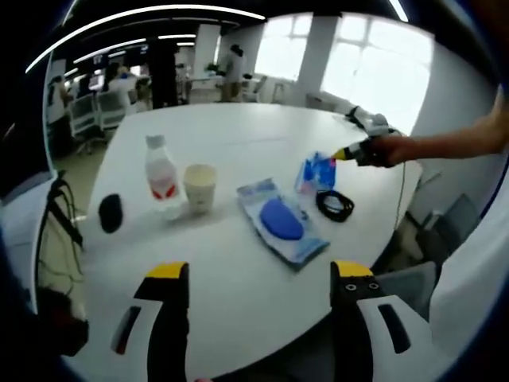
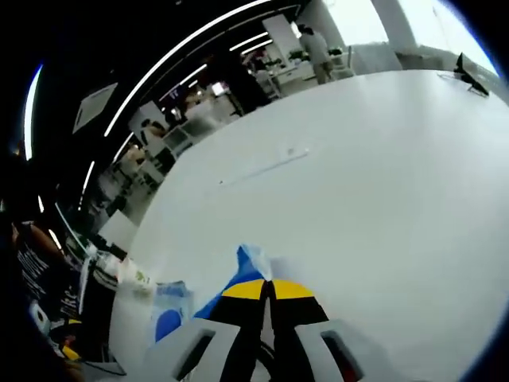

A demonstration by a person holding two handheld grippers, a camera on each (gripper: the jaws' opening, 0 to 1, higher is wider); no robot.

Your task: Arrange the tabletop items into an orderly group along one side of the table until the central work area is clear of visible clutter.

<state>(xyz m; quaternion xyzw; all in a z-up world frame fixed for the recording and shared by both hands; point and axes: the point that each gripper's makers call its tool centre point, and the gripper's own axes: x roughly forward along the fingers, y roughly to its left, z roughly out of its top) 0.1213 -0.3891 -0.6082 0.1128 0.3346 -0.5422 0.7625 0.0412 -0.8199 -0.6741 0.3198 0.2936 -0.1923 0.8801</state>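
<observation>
In the left gripper view, the left hand-held gripper (image 1: 261,278) hangs spread above the white round surface (image 1: 238,143), holding nothing. At 3 o'clock a bare arm reaches in, its hand (image 1: 391,150) carrying the right hand-held gripper (image 1: 340,154) to a small blue-and-clear packet (image 1: 316,171). In the right gripper view that hand-held gripper (image 2: 268,288) is pressed together, seemingly pinching the packet (image 2: 253,265).

Nearby lie a coiled black cable (image 1: 335,204), a blue oval item in a clear wrapper (image 1: 281,220), a cream paper cup (image 1: 200,186) and a clear plastic bottle with red label (image 1: 162,177).

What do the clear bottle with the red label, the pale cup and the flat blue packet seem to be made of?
Clear bottle with the red label: probably plastic, since it is see-through with a white cap. Pale cup: likely paper, matte cream and tapered. Flat blue packet: seemingly glossy plastic film around a dark blue object.
</observation>
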